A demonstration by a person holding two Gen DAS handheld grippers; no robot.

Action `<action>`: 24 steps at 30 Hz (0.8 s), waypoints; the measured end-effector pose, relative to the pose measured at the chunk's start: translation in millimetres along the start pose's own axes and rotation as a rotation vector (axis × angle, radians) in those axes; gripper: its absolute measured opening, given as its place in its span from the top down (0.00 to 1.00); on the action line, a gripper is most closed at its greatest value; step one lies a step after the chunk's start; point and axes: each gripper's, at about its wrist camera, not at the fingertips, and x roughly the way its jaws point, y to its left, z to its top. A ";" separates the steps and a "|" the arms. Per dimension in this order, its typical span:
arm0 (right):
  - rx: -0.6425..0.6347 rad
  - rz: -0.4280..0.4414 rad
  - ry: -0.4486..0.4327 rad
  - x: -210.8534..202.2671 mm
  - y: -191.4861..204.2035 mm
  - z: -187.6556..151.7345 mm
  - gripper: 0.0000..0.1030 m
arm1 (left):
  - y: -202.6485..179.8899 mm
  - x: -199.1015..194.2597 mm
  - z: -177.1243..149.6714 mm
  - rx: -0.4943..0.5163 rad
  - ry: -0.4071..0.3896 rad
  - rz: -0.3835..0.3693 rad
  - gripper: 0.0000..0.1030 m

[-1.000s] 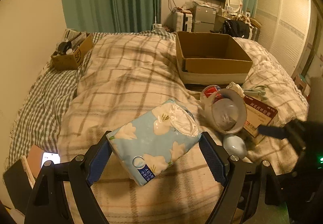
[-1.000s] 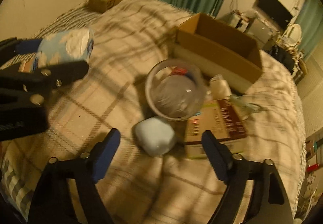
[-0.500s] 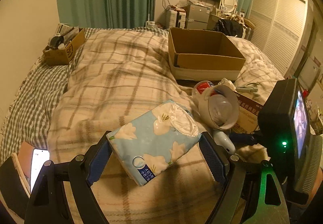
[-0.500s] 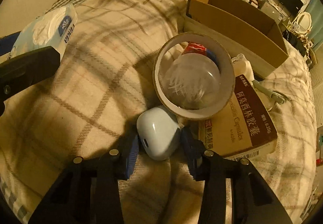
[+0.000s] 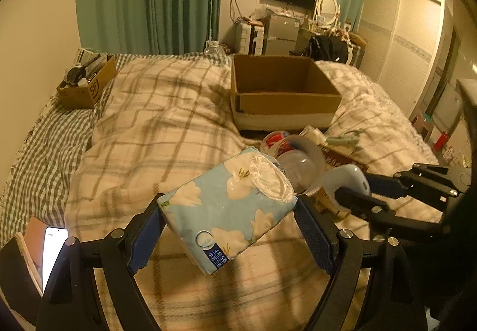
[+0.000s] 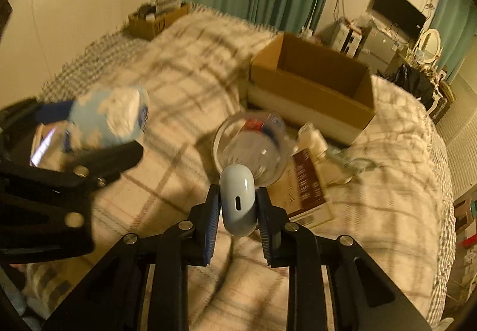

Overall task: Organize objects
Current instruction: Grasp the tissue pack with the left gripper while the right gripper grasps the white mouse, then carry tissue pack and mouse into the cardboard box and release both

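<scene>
My left gripper (image 5: 229, 220) is shut on a light blue tissue pack (image 5: 229, 205) with white flowers and holds it above the plaid blanket. The pack also shows in the right wrist view (image 6: 110, 119). My right gripper (image 6: 238, 205) is shut on a pale blue earbuds case (image 6: 238, 199), lifted off the bed; the case also shows in the left wrist view (image 5: 347, 182). An open brown cardboard box (image 5: 283, 92) stands on the bed beyond both grippers and also shows in the right wrist view (image 6: 313, 89).
A clear tape roll (image 6: 250, 149), a brown medicine box (image 6: 307, 190), a red-labelled item (image 5: 277, 138) and a small bottle (image 6: 311, 134) lie in front of the box. A smaller carton of clutter (image 5: 86, 83) sits at the bed's far left. A lit phone (image 5: 53, 250) lies near left.
My right gripper closed on the earbuds case and lifted it off the blanket. My left gripper kept the tissue pack and rose slightly.
</scene>
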 end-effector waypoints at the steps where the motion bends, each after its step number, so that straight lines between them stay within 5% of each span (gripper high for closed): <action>1: 0.002 0.002 -0.014 -5.7 -1.3 2.4 0.78 | -0.6 -1.3 2.6 -0.006 -0.004 -0.006 0.16; 14: 0.000 -0.100 -0.251 -99.3 -74.4 91.3 0.78 | -32.7 -16.5 109.9 0.063 -0.107 -0.123 0.16; 24: 0.033 -0.133 -0.263 -71.8 -144.7 177.6 0.78 | -64.2 35.5 216.0 0.143 -0.168 -0.078 0.16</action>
